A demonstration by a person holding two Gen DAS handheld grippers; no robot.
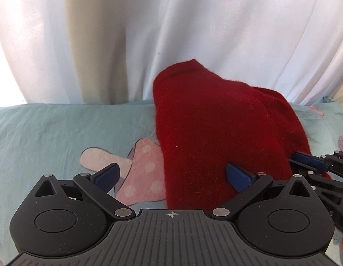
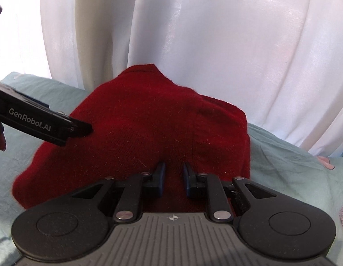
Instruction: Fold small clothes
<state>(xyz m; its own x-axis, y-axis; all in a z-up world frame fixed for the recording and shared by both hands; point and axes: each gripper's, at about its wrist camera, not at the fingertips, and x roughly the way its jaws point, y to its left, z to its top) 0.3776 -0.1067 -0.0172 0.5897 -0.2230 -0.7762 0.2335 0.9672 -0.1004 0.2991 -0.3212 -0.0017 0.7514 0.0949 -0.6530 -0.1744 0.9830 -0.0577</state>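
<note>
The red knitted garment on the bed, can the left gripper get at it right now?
Probably yes: the left gripper is open, with the red knitted garment directly ahead and nothing between.

White curtain point(image 1: 193, 22), backlit, pale green printed bedsheet point(image 1: 49, 133)

Home bedroom: cartoon-print aqua bedsheet point(image 1: 49, 133) covering a bed, white curtains point(image 1: 193, 22) hanging behind it.
</note>
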